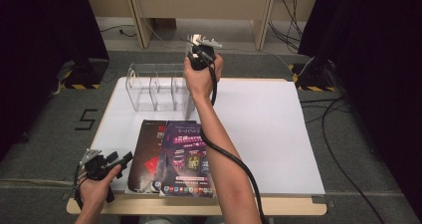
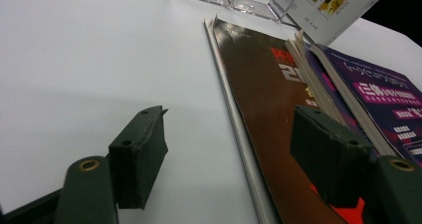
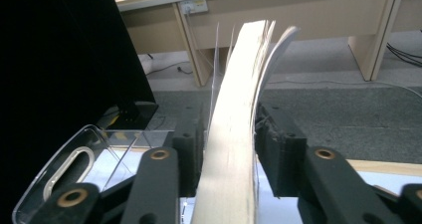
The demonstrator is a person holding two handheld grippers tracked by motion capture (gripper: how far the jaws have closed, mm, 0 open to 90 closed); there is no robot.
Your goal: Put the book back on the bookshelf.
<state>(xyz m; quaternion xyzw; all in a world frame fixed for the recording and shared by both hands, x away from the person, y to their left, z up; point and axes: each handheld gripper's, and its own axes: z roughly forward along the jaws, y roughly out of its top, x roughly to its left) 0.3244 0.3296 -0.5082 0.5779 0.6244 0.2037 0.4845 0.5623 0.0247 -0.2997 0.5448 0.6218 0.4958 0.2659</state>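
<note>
My right gripper [image 1: 199, 59] is held high at the back of the white table [image 1: 268, 129], shut on a white-covered magazine [image 3: 234, 124] seen edge on, its pages fanning at the top. The magazine [image 2: 328, 10] hangs upright at the right end of a clear acrylic rack [image 1: 154, 87]. Two magazines lie flat near the front edge, a dark brown one [image 1: 149, 154] and a purple one [image 1: 186, 157] overlapping its right side. My left gripper [image 1: 121, 158] is low at the front left, open, its jaws straddling the left edge of the dark magazine [image 2: 263, 94], next to the purple one [image 2: 383, 94].
The right half of the table is bare white surface. Beyond the table stand wooden desk legs [image 1: 134, 15] and floor cables [image 1: 343, 134]. Black curtains [image 1: 45, 35] hang at both sides. A "5" [image 1: 85, 119] is marked on the floor at left.
</note>
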